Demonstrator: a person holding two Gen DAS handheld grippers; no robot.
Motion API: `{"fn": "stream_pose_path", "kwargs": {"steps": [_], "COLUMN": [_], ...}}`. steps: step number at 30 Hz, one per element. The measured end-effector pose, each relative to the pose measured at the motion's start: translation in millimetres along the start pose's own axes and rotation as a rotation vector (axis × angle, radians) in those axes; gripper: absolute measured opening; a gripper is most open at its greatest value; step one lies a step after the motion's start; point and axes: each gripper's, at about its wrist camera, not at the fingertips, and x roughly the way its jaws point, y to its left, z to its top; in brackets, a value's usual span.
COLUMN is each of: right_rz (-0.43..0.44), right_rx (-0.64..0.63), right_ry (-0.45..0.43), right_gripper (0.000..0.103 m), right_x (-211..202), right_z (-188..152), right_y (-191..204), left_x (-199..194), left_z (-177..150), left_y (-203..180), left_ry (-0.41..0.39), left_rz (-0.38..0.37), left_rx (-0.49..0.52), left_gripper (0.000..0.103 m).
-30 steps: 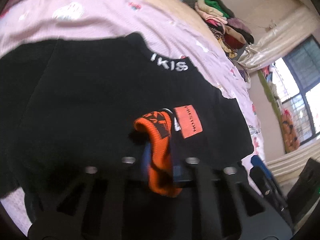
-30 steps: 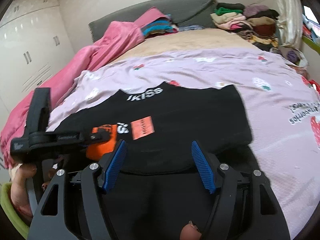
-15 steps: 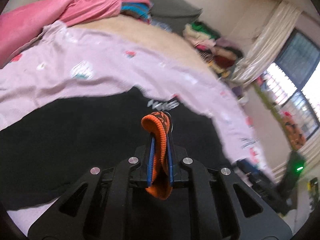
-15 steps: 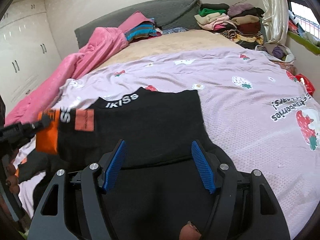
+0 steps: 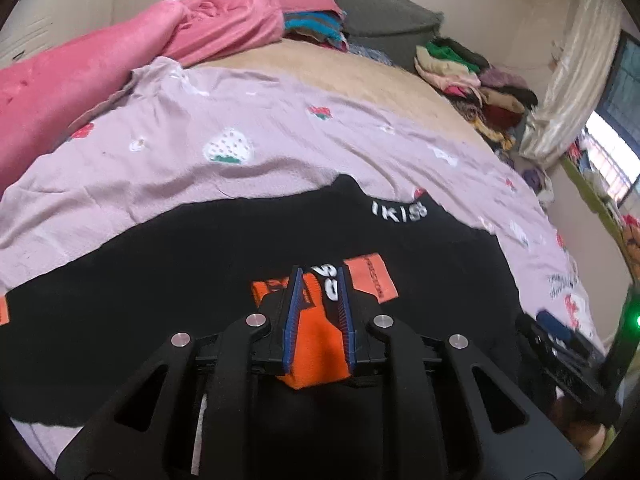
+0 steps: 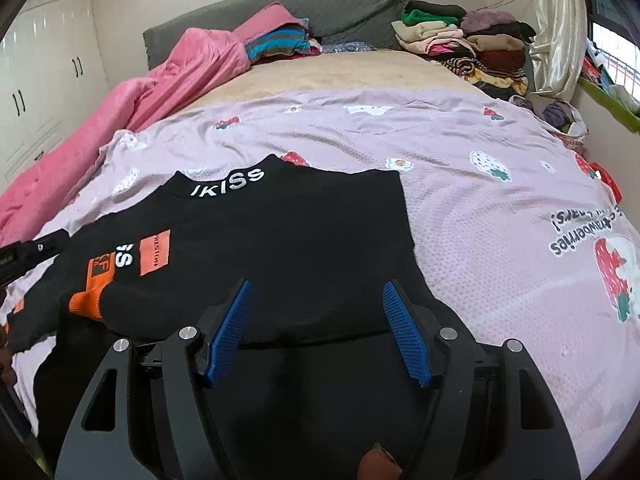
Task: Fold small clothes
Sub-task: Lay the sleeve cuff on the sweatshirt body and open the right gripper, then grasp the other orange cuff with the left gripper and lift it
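A black sweater (image 6: 288,240) with white "IKISS" on the collar and orange patches lies on the lilac strawberry sheet (image 6: 500,208). Its right side looks folded inward. The sweater also fills the left wrist view (image 5: 180,280). My left gripper (image 5: 318,312) has its jaws parted a little around the orange sleeve cuff (image 5: 316,352), which lies across the sweater's front. The cuff shows in the right wrist view (image 6: 86,302). My right gripper (image 6: 316,328) is open and empty just above the sweater's near hem.
A pink blanket (image 6: 160,88) runs along the left side of the bed. Stacks of folded clothes (image 6: 460,36) sit at the headboard on the right. A curtain and window (image 6: 568,40) are on the right. White cupboards (image 6: 44,64) stand on the left.
My left gripper carried the orange cuff up and over, then lowered it onto the sweater's front, and its jaws have parted. My right gripper stayed open near the hem.
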Motion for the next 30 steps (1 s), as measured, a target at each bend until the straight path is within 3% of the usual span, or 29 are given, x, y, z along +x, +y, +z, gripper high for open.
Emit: {"fn": "stream_pose_path", "kwargs": {"steps": [3, 6, 9, 12, 15, 17, 18, 21, 25, 27, 30], "right_rz": [0.012, 0.021, 0.009, -0.017, -0.002, 0.014, 0.021, 0.042, 0.077, 0.099, 0.124], "right_rx": [-0.034, -0.06, -0.064, -0.055, -0.04, -0.029, -0.026, -0.022, -0.017, -0.026, -0.063], "right_ry": [0.023, 0.059, 0.1, 0.175, 0.159, 0.127, 0.119, 0.081, 0.044, 0.029, -0.004], "right_gripper": [0.066, 0.066, 0.066, 0.067, 0.067, 0.07, 0.074, 0.083, 0.087, 0.098, 0.098], "right_x": [12, 24, 34, 50, 46, 36, 32, 17, -2, -11, -26], "right_z": [4, 3, -1, -8, -10, -10, -10, -14, -16, -17, -17], "right_y": [8, 16, 15, 9, 6, 5, 5, 8, 16, 22, 34], "left_x": [22, 44, 50, 47, 42, 34, 27, 8, -12, -20, -33], "left_z": [-9, -21, -28, -32, -36, -38, -38, -41, -45, -46, -50], "left_y": [-2, 0, 5, 7, 9, 11, 12, 15, 17, 20, 26], "left_ry": [0.099, 0.197, 0.218, 0.207, 0.186, 0.166, 0.148, 0.111, 0.069, 0.058, 0.042], "left_rz": [-0.035, 0.009, 0.02, 0.019, 0.011, 0.012, 0.02, 0.012, 0.034, 0.035, 0.047], "left_rx": [-0.004, 0.004, 0.001, 0.003, 0.001, -0.007, -0.012, -0.029, -0.03, -0.044, -0.065], "left_gripper": [0.016, 0.023, 0.025, 0.026, 0.028, 0.04, 0.052, 0.057, 0.08, 0.09, 0.093]}}
